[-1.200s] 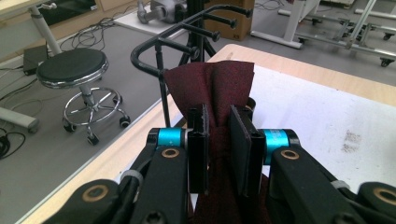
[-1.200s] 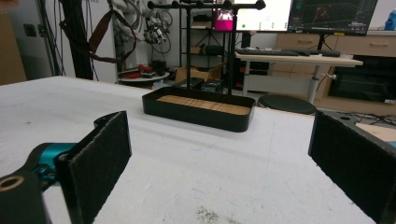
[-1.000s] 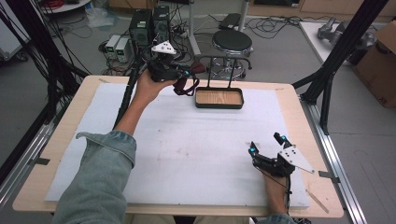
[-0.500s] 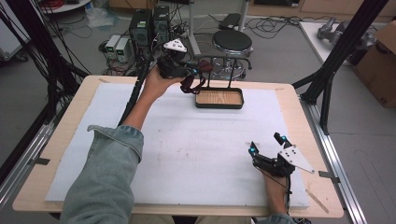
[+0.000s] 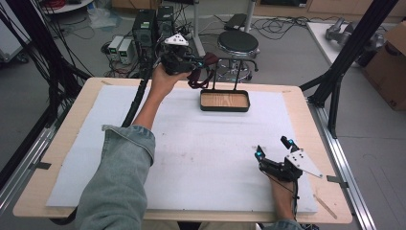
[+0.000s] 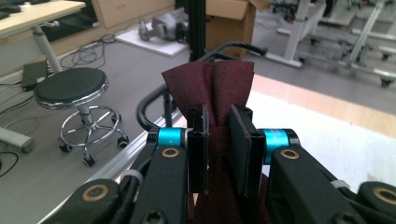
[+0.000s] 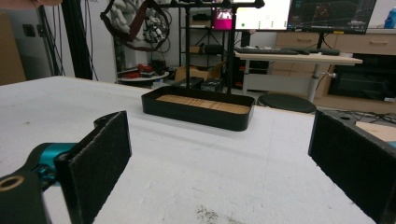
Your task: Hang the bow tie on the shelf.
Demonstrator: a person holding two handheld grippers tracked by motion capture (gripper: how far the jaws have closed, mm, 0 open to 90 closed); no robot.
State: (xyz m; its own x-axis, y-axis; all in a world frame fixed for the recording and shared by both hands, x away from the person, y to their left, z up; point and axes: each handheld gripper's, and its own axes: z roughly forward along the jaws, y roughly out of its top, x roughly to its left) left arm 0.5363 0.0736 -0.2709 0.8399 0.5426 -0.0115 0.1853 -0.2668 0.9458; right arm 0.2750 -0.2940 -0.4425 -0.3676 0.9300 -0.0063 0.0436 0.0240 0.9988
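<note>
Left arm: a denim sleeve point(image 5: 117, 182) reaches from the near edge across the desk point(image 5: 62, 139) toward its far side.
Left gripper point(image 5: 194, 64): held up in the air at the far edge of the desk, just left of the rack; the grey three-cornered plate sits on top.
Left fingers point(image 6: 198, 147): closed narrow on a dark red cloth point(image 6: 212, 88), which bunches up above the pads and hangs below them.
Cloth: off the desk, in the left gripper, close to the left end of the rack's top bar.
Rack point(image 5: 225, 79): thin black posts rising from a black tray point(image 5: 225, 100) with a wooden floor, standing at the far middle of the white mat point(image 5: 191, 158).
Stool point(image 5: 239, 43): round black seat, on the floor beyond the desk, behind the rack.
Right gripper point(image 5: 273, 148): low at the near right corner of the mat, pointing toward the tray, well apart from it.
Right fingers point(image 7: 100, 154): spread wide, nothing between them.
</note>
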